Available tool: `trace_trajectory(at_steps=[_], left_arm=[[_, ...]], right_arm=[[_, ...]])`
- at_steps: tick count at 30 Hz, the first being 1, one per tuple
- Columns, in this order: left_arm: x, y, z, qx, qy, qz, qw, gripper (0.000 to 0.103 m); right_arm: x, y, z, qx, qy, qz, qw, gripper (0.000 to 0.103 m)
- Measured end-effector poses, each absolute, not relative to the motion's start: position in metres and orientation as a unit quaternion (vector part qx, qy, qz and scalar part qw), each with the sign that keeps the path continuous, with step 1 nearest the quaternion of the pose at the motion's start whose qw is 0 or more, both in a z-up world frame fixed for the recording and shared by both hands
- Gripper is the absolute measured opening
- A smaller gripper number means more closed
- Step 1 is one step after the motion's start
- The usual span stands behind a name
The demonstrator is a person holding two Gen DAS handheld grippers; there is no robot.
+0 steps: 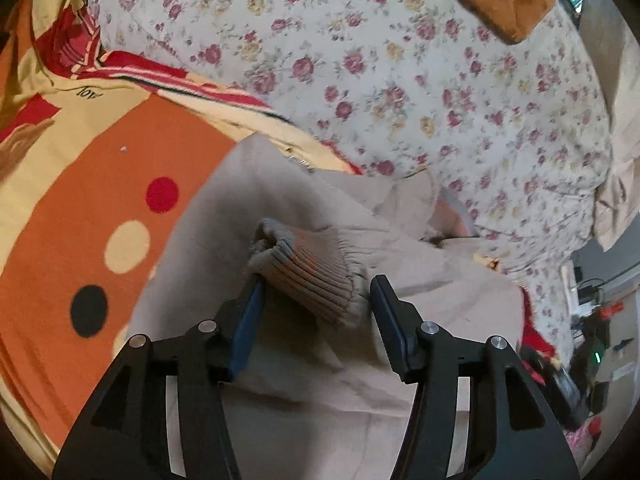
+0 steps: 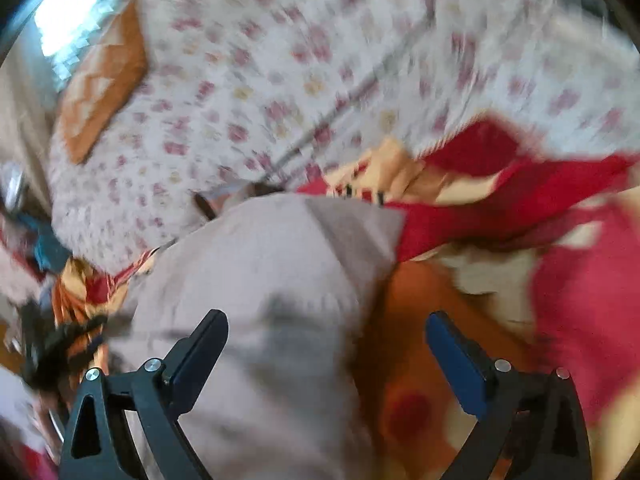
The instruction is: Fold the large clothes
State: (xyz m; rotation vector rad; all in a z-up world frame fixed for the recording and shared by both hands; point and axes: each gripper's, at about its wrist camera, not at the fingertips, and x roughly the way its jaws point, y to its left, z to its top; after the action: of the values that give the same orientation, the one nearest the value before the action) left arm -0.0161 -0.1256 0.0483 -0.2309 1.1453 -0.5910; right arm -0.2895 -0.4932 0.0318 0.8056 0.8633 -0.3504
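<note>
the beige garment (image 1: 420, 280) lies on an orange blanket (image 1: 60, 240) printed with red, cream and black dots. left gripper (image 1: 316, 292): jaws spread, standing on either side of the garment's ribbed cuff (image 1: 308, 264); the left pad touches the cuff's edge, the right pad stands just beside it. the cuff is raised and bunched between the pads. right gripper (image 2: 326, 334): jaws spread wide, above the beige garment (image 2: 260, 264) where its right edge meets the orange blanket (image 2: 404, 320); this view is blurred, so contact cannot be told. a floral quilt (image 1: 400, 80) lies on the far side, touching the garment.
</note>
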Motion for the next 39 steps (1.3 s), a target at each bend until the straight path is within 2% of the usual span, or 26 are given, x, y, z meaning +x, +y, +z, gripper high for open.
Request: trace_trajectory(at_steps=[2, 3, 4, 5, 7, 9, 11, 12, 15, 19, 21, 25, 28, 32, 39], left_arm=[[-0.018, -0.119, 0.049, -0.112, 0.534, -0.277, 0.791, 0.054], [-0.021, -0.114, 0.053, -0.110, 0.525, -0.278, 0.797, 0.054], [-0.023, -0.114, 0.056, -0.106, 0.517, -0.276, 0.803, 0.054], [-0.025, -0.112, 0.060, -0.097, 0.503, -0.269, 0.816, 0.055], [-0.027, -0.112, 0.064, -0.086, 0.485, -0.256, 0.832, 0.055], [-0.028, -0.114, 0.066, -0.091, 0.482, -0.264, 0.831, 0.055], [-0.031, -0.121, 0.070, -0.088, 0.472, -0.275, 0.833, 0.056], [-0.033, -0.125, 0.071, -0.079, 0.466, -0.277, 0.837, 0.060], [-0.037, -0.141, 0.062, -0.043, 0.465, -0.277, 0.840, 0.061], [-0.032, -0.156, 0.020, 0.014, 0.522, -0.239, 0.819, 0.061], [-0.035, -0.155, 0.013, 0.022, 0.520, -0.244, 0.818, 0.061], [-0.040, -0.147, 0.025, 0.024, 0.515, -0.252, 0.819, 0.061], [-0.044, -0.140, 0.034, 0.013, 0.504, -0.254, 0.825, 0.061], [-0.051, -0.141, 0.026, 0.031, 0.502, -0.242, 0.829, 0.061], [-0.062, -0.144, 0.022, 0.066, 0.489, -0.238, 0.836, 0.061]], right_arm=[[-0.265, -0.501, 0.010, 0.415, 0.426, -0.129, 0.793, 0.030], [-0.258, -0.501, 0.008, 0.410, 0.430, -0.128, 0.794, 0.028], [-0.258, -0.500, 0.016, 0.382, 0.420, -0.149, 0.810, 0.022], [-0.258, -0.498, 0.022, 0.353, 0.411, -0.165, 0.824, 0.020], [-0.254, -0.498, 0.021, 0.282, 0.427, -0.224, 0.830, 0.020], [-0.254, -0.507, 0.007, 0.297, 0.456, -0.229, 0.807, 0.020], [-0.270, -0.512, 0.016, 0.338, 0.436, -0.224, 0.803, 0.029], [-0.282, -0.510, 0.028, 0.342, 0.423, -0.231, 0.807, 0.033], [-0.303, -0.488, 0.058, 0.310, 0.402, -0.201, 0.838, 0.033], [-0.307, -0.436, 0.041, 0.210, 0.495, -0.161, 0.827, 0.033], [-0.316, -0.422, 0.024, 0.181, 0.527, -0.164, 0.814, 0.033], [-0.342, -0.417, 0.036, 0.202, 0.517, -0.162, 0.816, 0.035], [-0.350, -0.420, 0.061, 0.206, 0.478, -0.174, 0.836, 0.049], [-0.334, -0.416, 0.076, 0.210, 0.446, -0.181, 0.851, 0.049], [-0.305, -0.409, 0.021, 0.178, 0.514, -0.195, 0.816, 0.049]])
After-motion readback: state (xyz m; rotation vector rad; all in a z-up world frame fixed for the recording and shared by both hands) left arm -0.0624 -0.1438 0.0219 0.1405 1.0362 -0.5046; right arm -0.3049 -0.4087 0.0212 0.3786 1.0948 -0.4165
